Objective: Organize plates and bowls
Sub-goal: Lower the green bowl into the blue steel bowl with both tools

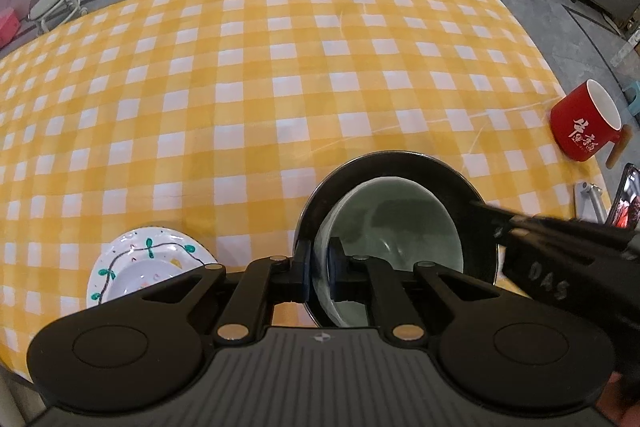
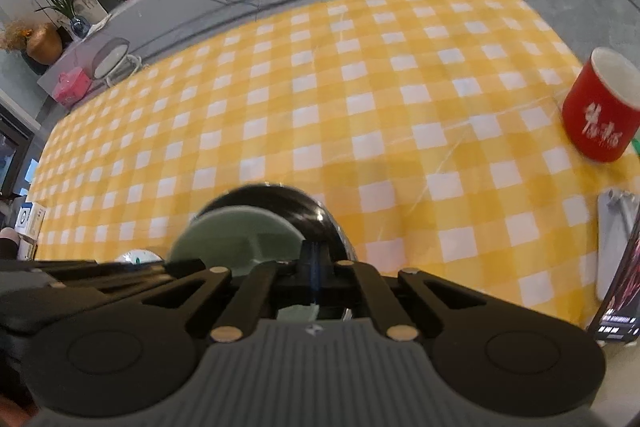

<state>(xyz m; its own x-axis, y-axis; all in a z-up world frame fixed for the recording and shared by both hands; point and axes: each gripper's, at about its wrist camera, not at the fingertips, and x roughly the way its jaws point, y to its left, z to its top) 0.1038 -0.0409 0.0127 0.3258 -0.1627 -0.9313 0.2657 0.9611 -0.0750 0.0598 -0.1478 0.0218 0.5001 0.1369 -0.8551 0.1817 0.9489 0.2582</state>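
A pale green bowl point(image 1: 400, 227) sits inside a larger black bowl point(image 1: 404, 167) on the yellow checked tablecloth point(image 1: 280, 87). My left gripper point(image 1: 319, 265) is shut on the green bowl's near-left rim. My right gripper point(image 2: 316, 259) is shut on the black bowl's point(image 2: 280, 199) rim; it shows in the left wrist view as the black arm at right point(image 1: 520, 227). The green bowl point(image 2: 236, 231) also shows in the right wrist view. A white plate with a green vine pattern point(image 1: 148, 267) lies to the left of the bowls.
A red mug point(image 1: 586, 127) with a wooden handle stands at the table's right edge, also in the right wrist view point(image 2: 600, 107). A phone on a stand point(image 1: 624, 199) is at the near right. A chair point(image 1: 52, 3) stands beyond the far left.
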